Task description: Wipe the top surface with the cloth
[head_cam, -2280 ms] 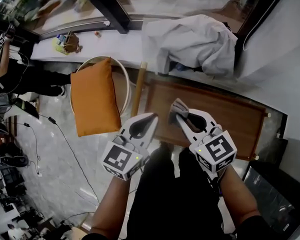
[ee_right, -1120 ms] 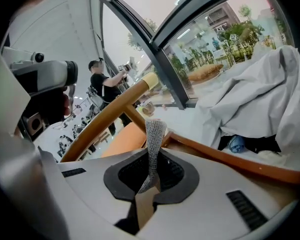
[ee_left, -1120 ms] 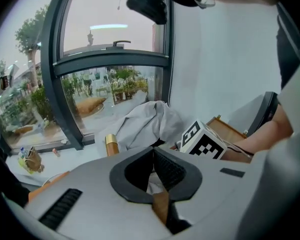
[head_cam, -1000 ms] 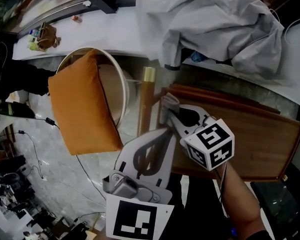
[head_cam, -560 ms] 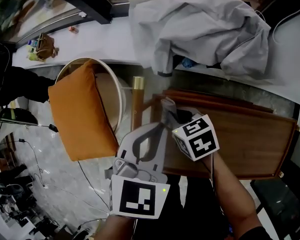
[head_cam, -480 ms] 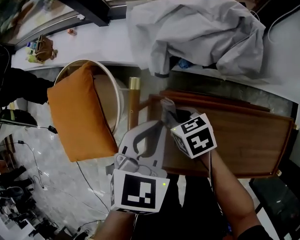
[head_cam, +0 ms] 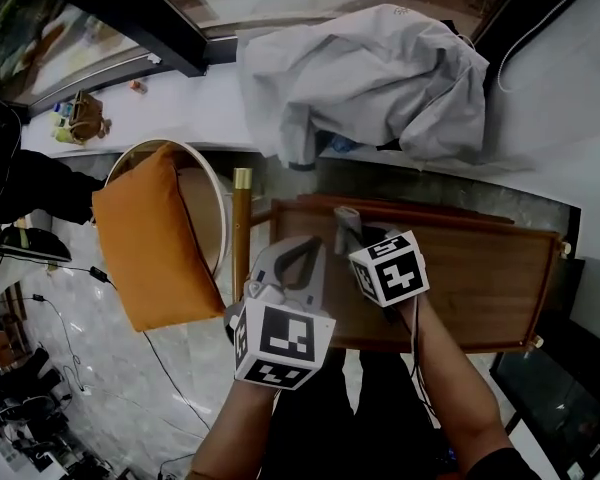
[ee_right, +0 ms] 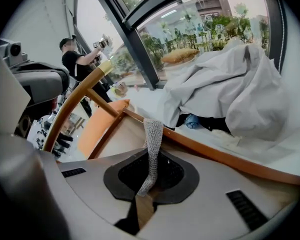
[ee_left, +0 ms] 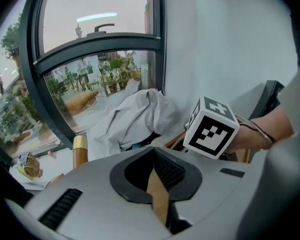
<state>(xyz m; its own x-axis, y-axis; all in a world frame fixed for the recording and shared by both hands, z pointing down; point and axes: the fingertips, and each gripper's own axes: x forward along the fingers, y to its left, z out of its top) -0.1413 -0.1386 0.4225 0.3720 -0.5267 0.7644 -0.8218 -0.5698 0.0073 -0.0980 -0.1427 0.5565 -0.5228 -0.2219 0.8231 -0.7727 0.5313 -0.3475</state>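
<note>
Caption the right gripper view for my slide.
Right tongs shut on the grey cloth, held over the wooden table.

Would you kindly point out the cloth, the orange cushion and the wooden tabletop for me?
cloth (ee_right: 151, 149): right gripper view, middle of the upright strip.
orange cushion (head_cam: 155, 238): head view, its centre.
wooden tabletop (head_cam: 475, 276): head view, bare middle.

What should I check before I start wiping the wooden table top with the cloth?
1. Grip: ok, the right gripper is shut on the grey cloth.
2. Contact: cannot tell whether the grey cloth touches the table top.
3. Spare gripper: ok, the left gripper is shut on nothing.
4. Wiping path: probably not ok, the left gripper hangs over the table top's left end, close beside the right gripper.
5. Clutter: ok, the white garment lies on the ledge beyond, off the wood.
</note>
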